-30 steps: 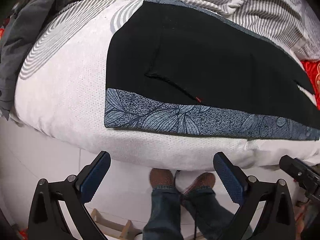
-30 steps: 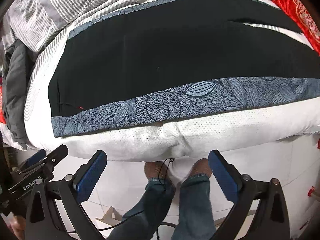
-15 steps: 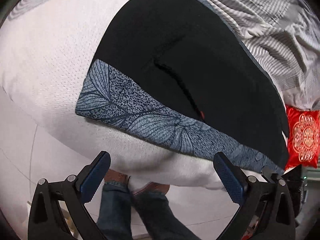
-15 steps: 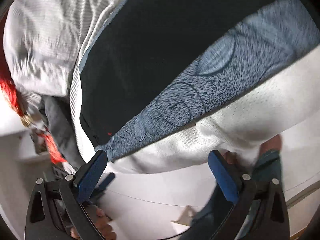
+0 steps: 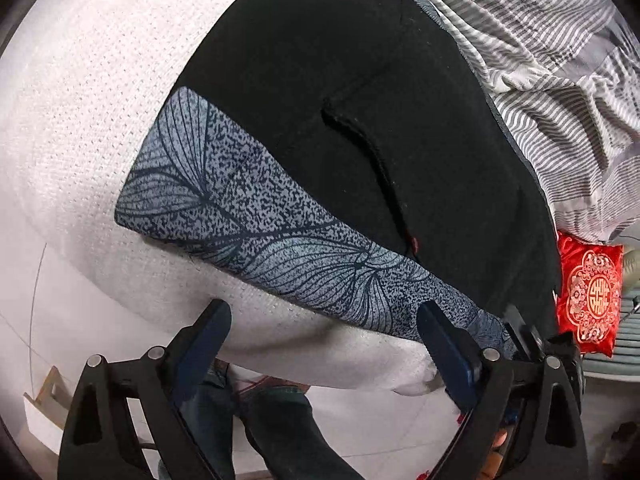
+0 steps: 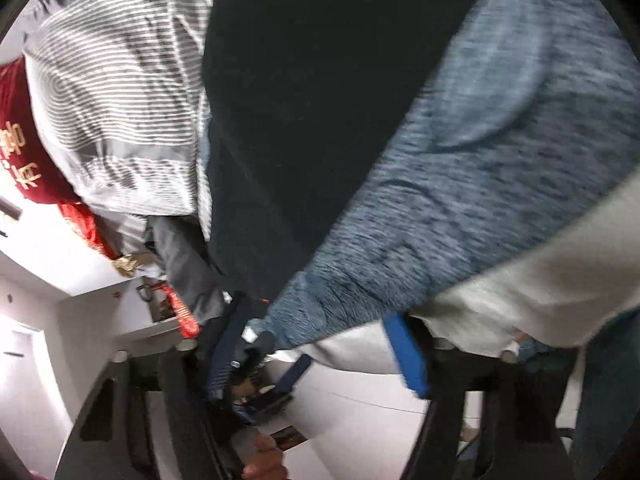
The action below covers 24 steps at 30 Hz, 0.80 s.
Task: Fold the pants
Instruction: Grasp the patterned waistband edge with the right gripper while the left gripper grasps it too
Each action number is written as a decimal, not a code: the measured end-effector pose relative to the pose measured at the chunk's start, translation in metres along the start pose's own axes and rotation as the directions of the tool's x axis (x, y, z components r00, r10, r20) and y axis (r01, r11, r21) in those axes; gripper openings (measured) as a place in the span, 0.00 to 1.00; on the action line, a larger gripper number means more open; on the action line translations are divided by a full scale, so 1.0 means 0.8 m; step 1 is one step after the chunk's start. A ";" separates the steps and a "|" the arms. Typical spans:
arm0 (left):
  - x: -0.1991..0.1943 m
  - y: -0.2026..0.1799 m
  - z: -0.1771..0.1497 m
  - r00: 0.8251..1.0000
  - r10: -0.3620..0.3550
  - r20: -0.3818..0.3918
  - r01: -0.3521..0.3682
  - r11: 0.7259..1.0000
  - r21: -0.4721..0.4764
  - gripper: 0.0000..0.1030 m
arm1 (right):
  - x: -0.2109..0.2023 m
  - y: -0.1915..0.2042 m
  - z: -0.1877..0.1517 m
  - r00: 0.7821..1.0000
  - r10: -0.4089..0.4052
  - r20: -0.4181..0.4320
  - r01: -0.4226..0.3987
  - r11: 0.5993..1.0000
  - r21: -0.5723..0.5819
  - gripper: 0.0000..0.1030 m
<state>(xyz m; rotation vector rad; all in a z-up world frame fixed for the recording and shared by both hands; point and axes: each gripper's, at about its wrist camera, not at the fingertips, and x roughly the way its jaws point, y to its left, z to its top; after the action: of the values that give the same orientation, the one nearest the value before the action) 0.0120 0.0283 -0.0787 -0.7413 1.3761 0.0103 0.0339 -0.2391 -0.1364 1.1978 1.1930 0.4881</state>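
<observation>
two tongs sit at the near edge of the bed [image 5: 80, 128], where the black pants [image 5: 360, 92] lie flat on the white cover with their leaf-print band [image 5: 256, 236] nearest. left tongs [image 5: 324, 344] stand wide and closing, only bed edge between them. right tongs [image 6: 320, 352] are narrowing around the band's near edge; contact is blurred.

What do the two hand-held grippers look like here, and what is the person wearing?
The left gripper has a black frame with silver bolts and dark blue ribbed pads. The right gripper is black too, with brighter blue pads, though blurred. The person wears blue jeans.
</observation>
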 end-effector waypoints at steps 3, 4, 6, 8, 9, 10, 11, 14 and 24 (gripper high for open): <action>0.001 0.002 -0.002 1.000 -0.014 -0.002 0.014 1.000 -0.018 0.93 | 0.016 0.009 0.004 0.999 0.003 -0.044 -0.002 1.000 0.027 0.04; 0.000 0.002 -0.001 1.000 -0.028 -0.004 0.028 0.999 -0.031 0.93 | 0.014 0.012 0.003 0.999 0.012 -0.038 -0.011 1.000 0.028 0.04; 0.000 0.004 0.001 0.997 -0.071 -0.010 0.070 0.996 -0.057 0.93 | 0.009 0.020 0.001 0.998 0.043 -0.036 -0.042 0.999 0.026 0.04; -0.004 0.000 0.003 0.995 -0.098 0.000 0.098 0.993 -0.069 0.93 | 0.002 0.031 -0.001 0.998 0.057 -0.039 -0.056 0.998 0.012 0.04; -0.007 -0.004 0.006 0.994 -0.109 0.008 0.110 0.992 -0.067 0.93 | 0.002 0.035 -0.001 0.997 0.057 -0.044 -0.056 0.998 0.005 0.04; -0.009 -0.009 0.009 0.993 -0.118 0.015 0.118 0.991 -0.062 0.93 | 0.002 0.039 0.000 0.997 0.057 -0.048 -0.057 0.998 0.000 0.04; -0.011 -0.013 0.012 0.992 -0.122 0.023 0.124 0.991 -0.059 0.93 | 0.001 0.042 0.000 0.997 0.058 -0.051 -0.058 0.998 -0.003 0.04; -0.007 -0.019 0.022 0.993 -0.114 0.031 0.116 0.992 -0.059 0.93 | 0.001 0.051 0.002 0.997 0.049 -0.058 -0.050 0.999 -0.014 0.04; -0.060 -0.040 0.044 0.991 -0.093 0.101 0.090 0.995 0.031 0.24 | -0.017 0.098 0.007 0.999 -0.009 -0.047 0.004 0.996 -0.092 0.04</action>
<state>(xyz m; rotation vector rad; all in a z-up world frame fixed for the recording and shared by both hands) 0.0452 0.0395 -0.0212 -0.7710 1.2418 -0.0414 0.0554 -0.2245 -0.0610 1.1087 1.2022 0.5635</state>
